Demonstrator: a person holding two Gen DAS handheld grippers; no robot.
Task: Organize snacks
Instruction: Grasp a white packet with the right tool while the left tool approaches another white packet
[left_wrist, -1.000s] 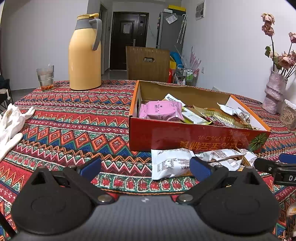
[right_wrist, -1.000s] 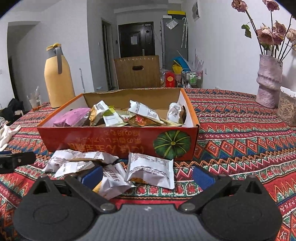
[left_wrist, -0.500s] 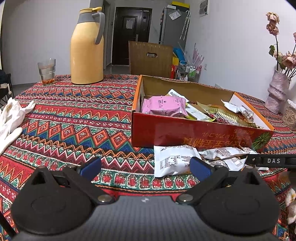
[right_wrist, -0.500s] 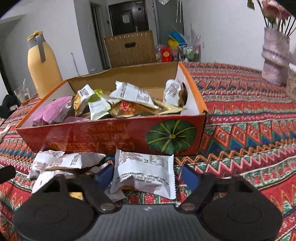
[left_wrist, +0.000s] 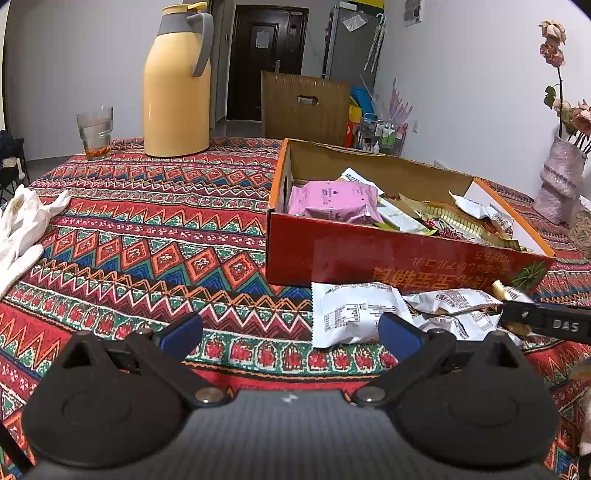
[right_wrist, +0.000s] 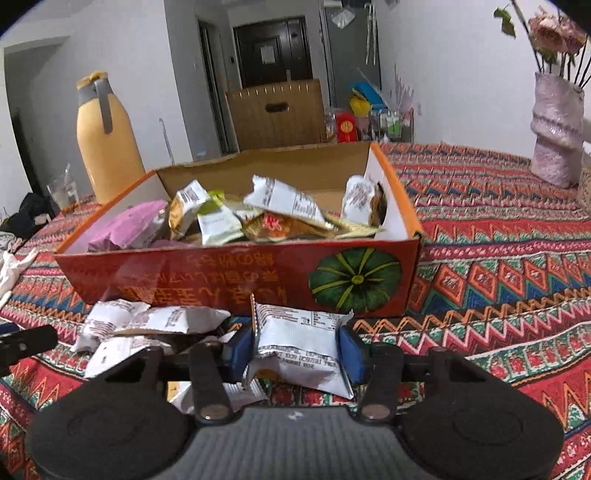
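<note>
- Several white snack packets (right_wrist: 155, 325) lie loose on the patterned desk (right_wrist: 517, 266) just in front of the red box (right_wrist: 236, 273), which already holds a jumble of wrappers, a pink packet (left_wrist: 332, 199) among them.
- The right tongs (right_wrist: 297, 349) are closing with one white packet (right_wrist: 299, 343) between the blue pads (right_wrist: 351, 350); the pads meet its two side edges and the wrapper puckers, so I judge the pinch is taking hold. The packet sits on the desk, touching the box's front wall.
- The left tongs (left_wrist: 291, 330) stand spread wide and empty over the cloth, their right pad just beside another white packet (left_wrist: 351, 314).
- To do this step well, in my judgement: let the squeeze finish before lifting, since a puffy foil wrapper slips easily; keep the pads on the packet's middle, not its crimped seam; lift high enough to clear the box's front wall, then release over a bare spot inside, near the right end.
- Watch the neighbouring packets to the left: one lies under the left pad's arm and could be dragged along.
- Against a second ago: the right tongs were spread wide then with the packet lying flat ahead of them; now they have moved in around it and narrowed, and the box looms closer. The left tongs have kept their place and spread.
</note>
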